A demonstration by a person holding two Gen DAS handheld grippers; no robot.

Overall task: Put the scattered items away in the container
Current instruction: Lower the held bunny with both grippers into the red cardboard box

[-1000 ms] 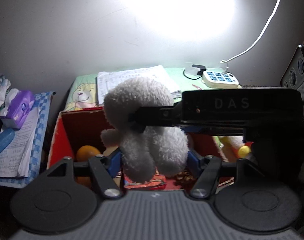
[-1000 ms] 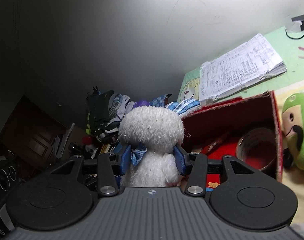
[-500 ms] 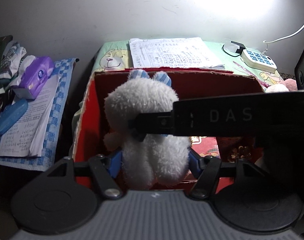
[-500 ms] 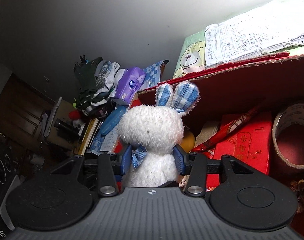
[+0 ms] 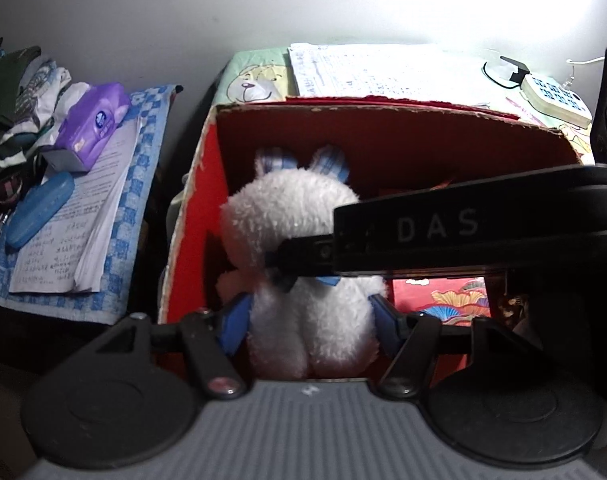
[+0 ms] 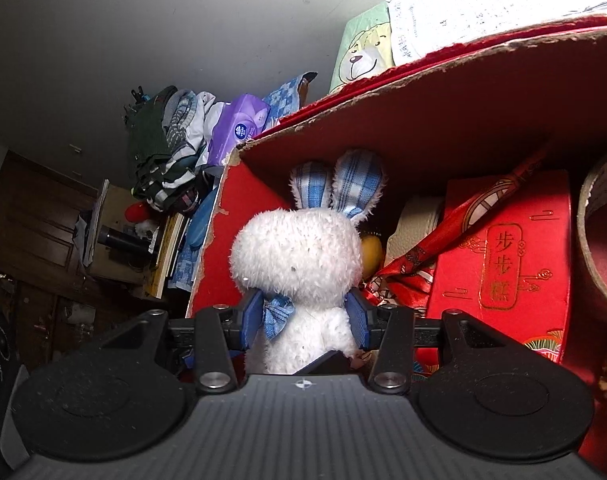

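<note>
Inside the red cardboard box [image 5: 191, 216], near its left wall, hangs the white plush rabbit [image 5: 303, 240] that I hold with both tools. That box is the biggest thing before me, its torn brown rim open at the top and its inner walls deep red. At its right side lies a red gift box [image 6: 503, 256] with gold characters, and further right the edge of a cardboard tape roll [image 6: 599, 240] shows. A red patterned wrapper [image 6: 435, 248] leans across the gift box, and an orange fruit [image 6: 372, 256] sits just behind the rabbit's head. Beyond the box, a stack of handwritten papers [image 5: 383, 76] rests on a green bear-print cloth [image 5: 255, 80]. Off to the left, a purple tissue pack [image 5: 91, 124] and a blue case [image 5: 39, 208] lie on papers over a blue checked cloth [image 5: 143, 160].

My left gripper [image 5: 309, 326] has its blue pads pressed into the rabbit's lower body from both sides. My right gripper [image 6: 305, 316] is clamped at the rabbit's neck, just beside its blue checked bow [image 6: 277, 316]. The rabbit's plaid ears [image 6: 343, 184] stand upright against the back wall.
</note>
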